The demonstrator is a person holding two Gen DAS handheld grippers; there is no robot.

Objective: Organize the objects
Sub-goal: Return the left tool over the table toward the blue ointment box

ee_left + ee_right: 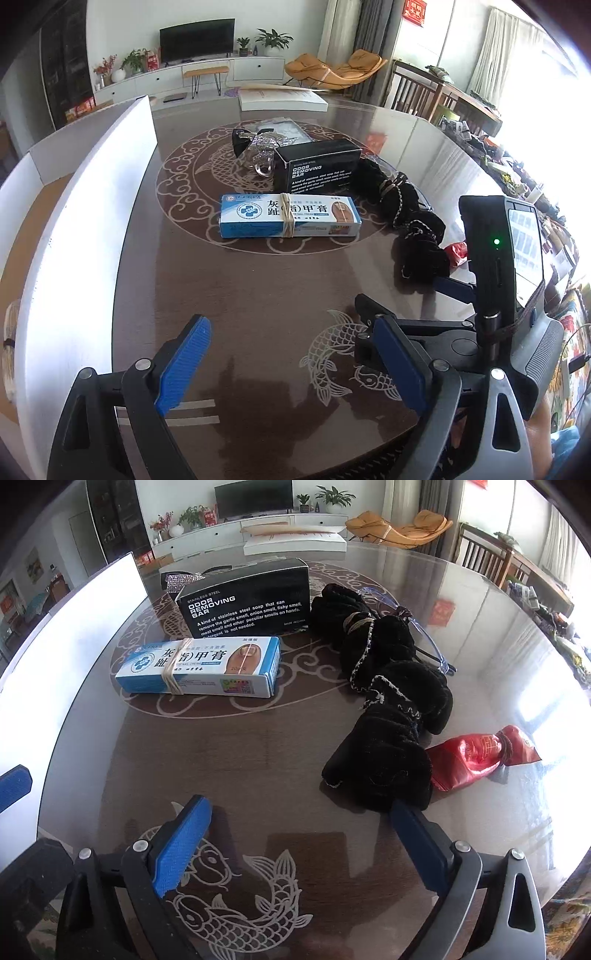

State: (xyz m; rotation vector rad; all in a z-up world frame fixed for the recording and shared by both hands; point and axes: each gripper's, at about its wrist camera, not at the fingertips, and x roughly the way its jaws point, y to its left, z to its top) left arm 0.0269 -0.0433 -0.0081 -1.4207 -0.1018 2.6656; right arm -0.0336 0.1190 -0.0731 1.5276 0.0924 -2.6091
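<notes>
A blue-and-white cream box (290,216) (199,670) with a rubber band lies mid-table. Behind it stands a black odor-removing-bar box (317,166) (245,600). A black fabric bundle (410,218) (388,701) with a chain lies to the right, with a red packet (480,757) (458,253) beside it and clear glasses (417,627) behind. A sparkly bow (258,147) (181,581) lies farther back. My left gripper (291,365) is open and empty above the near table. My right gripper (299,845) is open and empty, its right finger close to the bundle's near end.
A white box wall (92,206) (74,635) stands along the left. The round dark table (258,295) has a glossy fish pattern. The right gripper's body with its phone (509,258) shows in the left wrist view. A white box (280,98) lies at the far edge.
</notes>
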